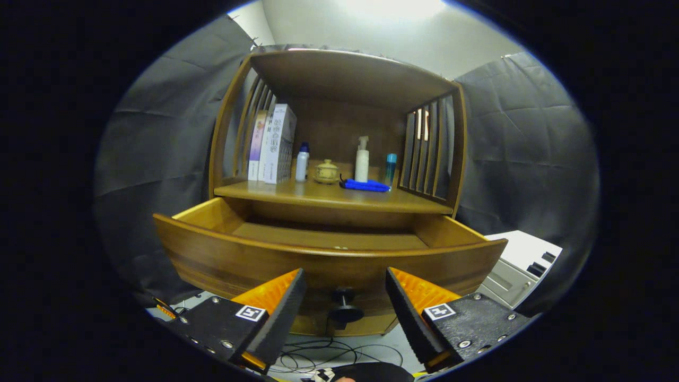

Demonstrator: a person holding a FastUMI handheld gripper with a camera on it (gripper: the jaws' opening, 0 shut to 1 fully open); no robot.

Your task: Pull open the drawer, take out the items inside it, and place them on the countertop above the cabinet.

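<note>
The wooden cabinet's drawer [329, 260] stands pulled out toward me, its curved front panel just ahead of my fingers. Its dark round knob [344, 306] sits between my fingertips with a gap on each side. My gripper [345, 289] is open and holds nothing. Of the drawer's inside I see only the bare wooden floor toward the back; the front panel hides the rest. The countertop [329, 197] lies directly above the drawer, with a folded blue cloth [366, 185] lying on it.
On the countertop stand boxes [273, 143], a small white bottle [302, 163], a small lidded pot [326, 172], a white pump bottle [362, 159] and a teal bottle [390, 167]. A shelf roof and slatted sides enclose it. A white unit [522, 265] stands to the right; cables [329, 353] lie below.
</note>
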